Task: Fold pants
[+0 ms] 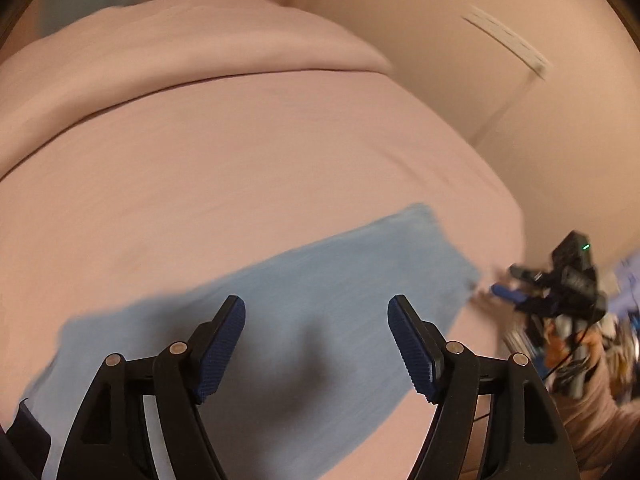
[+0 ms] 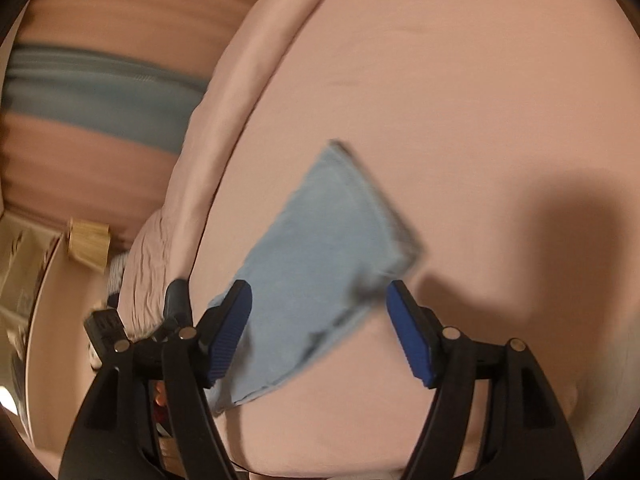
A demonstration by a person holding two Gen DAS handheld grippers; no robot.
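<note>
Light blue pants [image 1: 360, 256] lie folded flat in a long strip on the pink bed sheet [image 1: 240, 152]. My left gripper [image 1: 316, 304] hovers over the strip's middle, open, with nothing between its blue pads. In the right wrist view the pants [image 2: 320, 232] show a squared end with a seam. My right gripper [image 2: 319, 286] hangs open just above that end, not touching the cloth. From the left wrist view the right gripper [image 1: 560, 284] is off the strip's right end, near the bed's edge. Both views are blurred.
A pink pillow or rolled cover [image 1: 200, 40] lies across the far side of the bed. The bed's edge [image 1: 516, 216] falls away on the right toward a pale wall. Cluttered items [image 1: 616, 320] sit low on the right. A teal band [image 2: 100, 92] and a wooden object [image 2: 88, 240] lie beyond the bed.
</note>
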